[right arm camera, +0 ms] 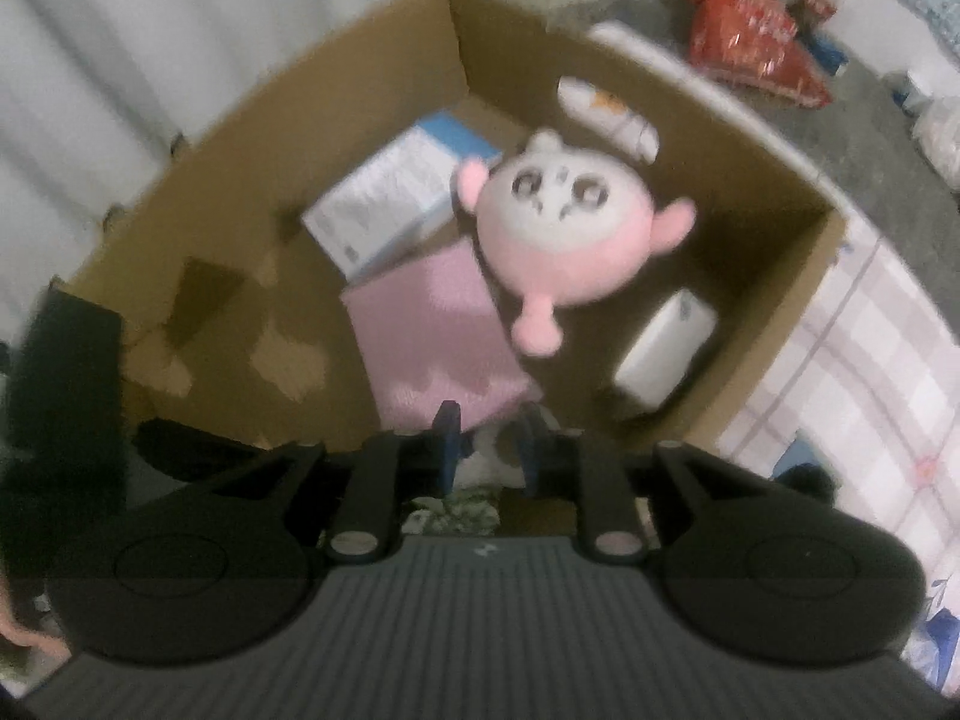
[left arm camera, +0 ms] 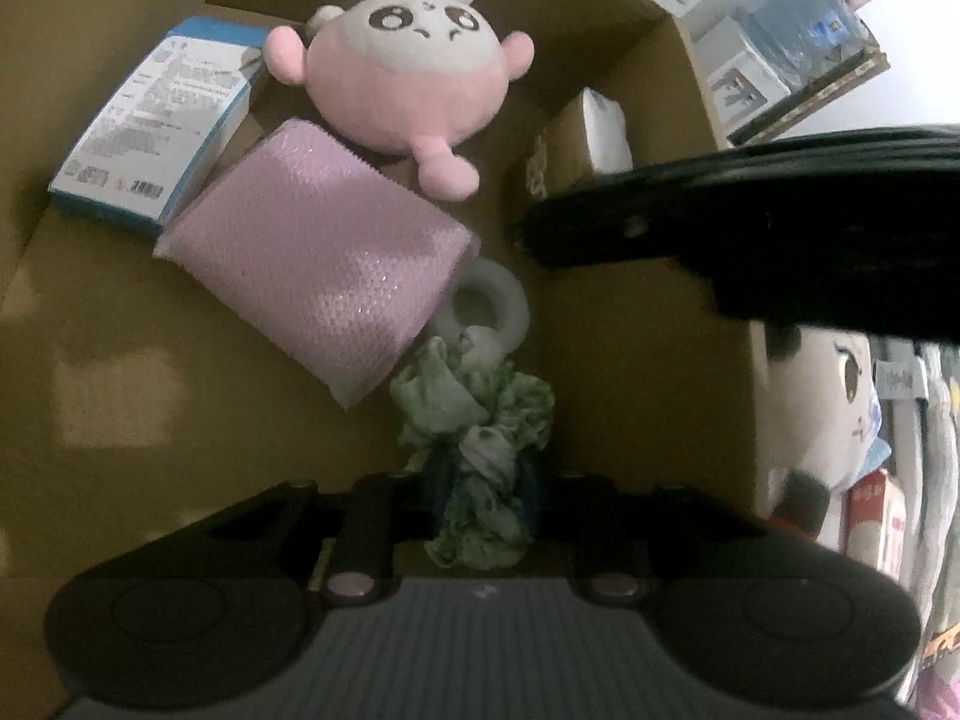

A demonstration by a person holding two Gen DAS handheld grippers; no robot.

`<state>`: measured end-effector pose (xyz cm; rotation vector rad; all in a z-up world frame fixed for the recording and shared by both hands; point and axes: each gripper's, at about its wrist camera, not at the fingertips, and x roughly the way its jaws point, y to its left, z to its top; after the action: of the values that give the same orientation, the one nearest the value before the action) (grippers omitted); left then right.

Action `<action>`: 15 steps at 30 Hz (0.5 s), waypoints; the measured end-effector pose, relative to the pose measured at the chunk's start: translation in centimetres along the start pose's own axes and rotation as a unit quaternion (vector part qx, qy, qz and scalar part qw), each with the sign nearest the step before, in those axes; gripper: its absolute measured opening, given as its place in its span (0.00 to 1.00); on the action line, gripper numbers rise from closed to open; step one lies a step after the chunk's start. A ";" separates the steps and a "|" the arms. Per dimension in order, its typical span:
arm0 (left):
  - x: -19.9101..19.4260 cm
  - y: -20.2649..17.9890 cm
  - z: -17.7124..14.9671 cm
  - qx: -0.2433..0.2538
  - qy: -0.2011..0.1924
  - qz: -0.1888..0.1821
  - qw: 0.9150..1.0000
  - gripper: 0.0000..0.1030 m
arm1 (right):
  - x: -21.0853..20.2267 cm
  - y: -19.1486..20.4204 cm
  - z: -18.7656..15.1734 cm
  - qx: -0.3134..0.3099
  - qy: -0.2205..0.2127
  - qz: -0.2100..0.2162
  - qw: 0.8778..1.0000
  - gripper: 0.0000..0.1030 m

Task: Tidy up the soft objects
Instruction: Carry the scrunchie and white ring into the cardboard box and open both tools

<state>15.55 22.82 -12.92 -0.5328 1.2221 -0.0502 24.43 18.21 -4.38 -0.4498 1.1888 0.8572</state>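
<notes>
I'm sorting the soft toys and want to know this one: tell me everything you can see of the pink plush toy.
The pink plush toy is round and soft, with a white face, big dark eyes, a small frowning mouth, stubby pink arms and one visible foot. It lies face up inside the cardboard box, resting partly on the pink cloth. Neither gripper touches it.

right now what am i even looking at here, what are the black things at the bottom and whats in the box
The black shapes are two hand-held grippers that a person carries, each with a camera looking along its fingers. One picture is from the left gripper, the other from the right gripper. Both point down into a cardboard box. Inside lie a pink plush toy, a pink cloth, a blue and white carton and a white pack. A green patterned fabric piece with a white ring sits between the left gripper's fingers; whether they still pinch it is unclear.
</notes>
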 end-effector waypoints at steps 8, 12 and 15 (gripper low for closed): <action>-1.2 -0.5 0.4 -0.019 -0.035 -0.007 0.999 0.72 | -7.0 -0.9 -2.1 0.023 -0.092 0.009 0.995 0.29; -2.7 -0.4 0.5 -0.035 -0.057 -0.028 0.997 0.74 | -10.2 -2.0 -4.7 0.054 -0.129 0.022 0.990 0.31; -4.1 -0.5 0.0 -0.045 -0.071 -0.038 0.996 0.76 | -13.0 -3.0 -7.1 0.083 -0.164 0.034 0.982 0.32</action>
<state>14.18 23.66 -9.13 -0.6508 1.0690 -0.0224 20.79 6.90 4.95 -0.1249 0.9646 0.8446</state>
